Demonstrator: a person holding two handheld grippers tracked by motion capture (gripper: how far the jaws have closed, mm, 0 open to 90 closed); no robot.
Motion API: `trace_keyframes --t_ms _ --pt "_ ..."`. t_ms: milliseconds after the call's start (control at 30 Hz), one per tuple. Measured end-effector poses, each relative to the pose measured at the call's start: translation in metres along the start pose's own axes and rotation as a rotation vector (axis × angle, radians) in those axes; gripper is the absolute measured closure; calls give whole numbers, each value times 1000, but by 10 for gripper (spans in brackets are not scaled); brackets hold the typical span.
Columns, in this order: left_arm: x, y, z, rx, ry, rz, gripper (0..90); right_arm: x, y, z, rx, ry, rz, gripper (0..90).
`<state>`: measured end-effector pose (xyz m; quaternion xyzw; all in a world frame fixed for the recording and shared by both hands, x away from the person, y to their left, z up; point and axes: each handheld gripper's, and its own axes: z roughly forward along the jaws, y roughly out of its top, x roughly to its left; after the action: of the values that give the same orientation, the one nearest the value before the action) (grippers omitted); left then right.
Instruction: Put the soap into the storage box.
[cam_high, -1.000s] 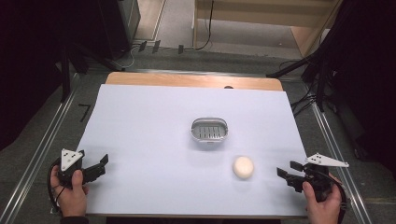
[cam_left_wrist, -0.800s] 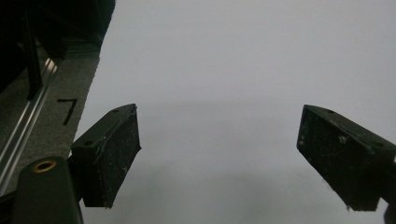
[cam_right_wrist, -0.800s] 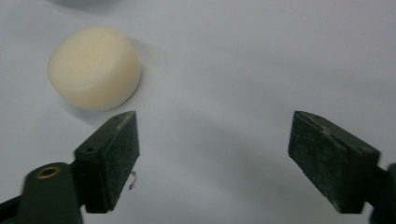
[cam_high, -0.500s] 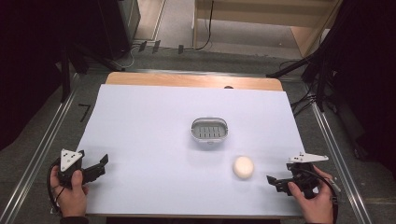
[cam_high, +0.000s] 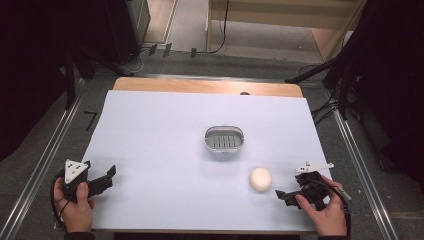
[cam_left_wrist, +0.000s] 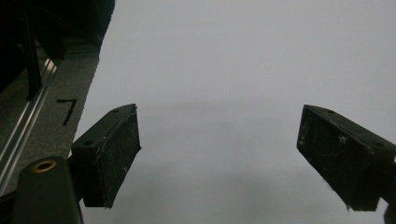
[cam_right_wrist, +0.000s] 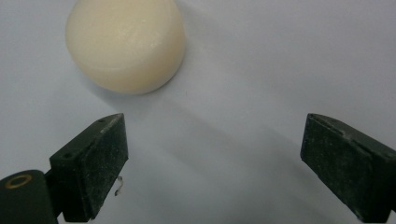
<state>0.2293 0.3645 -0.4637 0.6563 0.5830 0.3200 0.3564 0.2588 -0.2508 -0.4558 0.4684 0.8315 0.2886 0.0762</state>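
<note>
At the near edge of the table (cam_high: 150, 130), covered in a smooth white sheet, the left gripper (cam_high: 107, 175) sits in the person's left hand (cam_high: 75, 207), jaws spread with nothing between them. At the near right, the right gripper (cam_high: 282, 195) is likewise spread and holds nothing, aimed leftward at a round, cream-coloured soap bar (cam_high: 260, 178) lying just beside its tips with nothing between. The bar is smooth and domed, with no clear long axis. Farther back, near the centre, stands a slotted oval metal dish (cam_high: 224, 140), its long axis across the table.
</note>
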Motion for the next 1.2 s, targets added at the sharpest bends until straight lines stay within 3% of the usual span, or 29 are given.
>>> trace_keyframes --t_ms 1033,1200 --pt "0 0 0 5 0 -1 143 29 25 32 50 61 -80 91" --pt "0 0 0 6 -1 -2 143 33 28 35 52 65 -72 92"
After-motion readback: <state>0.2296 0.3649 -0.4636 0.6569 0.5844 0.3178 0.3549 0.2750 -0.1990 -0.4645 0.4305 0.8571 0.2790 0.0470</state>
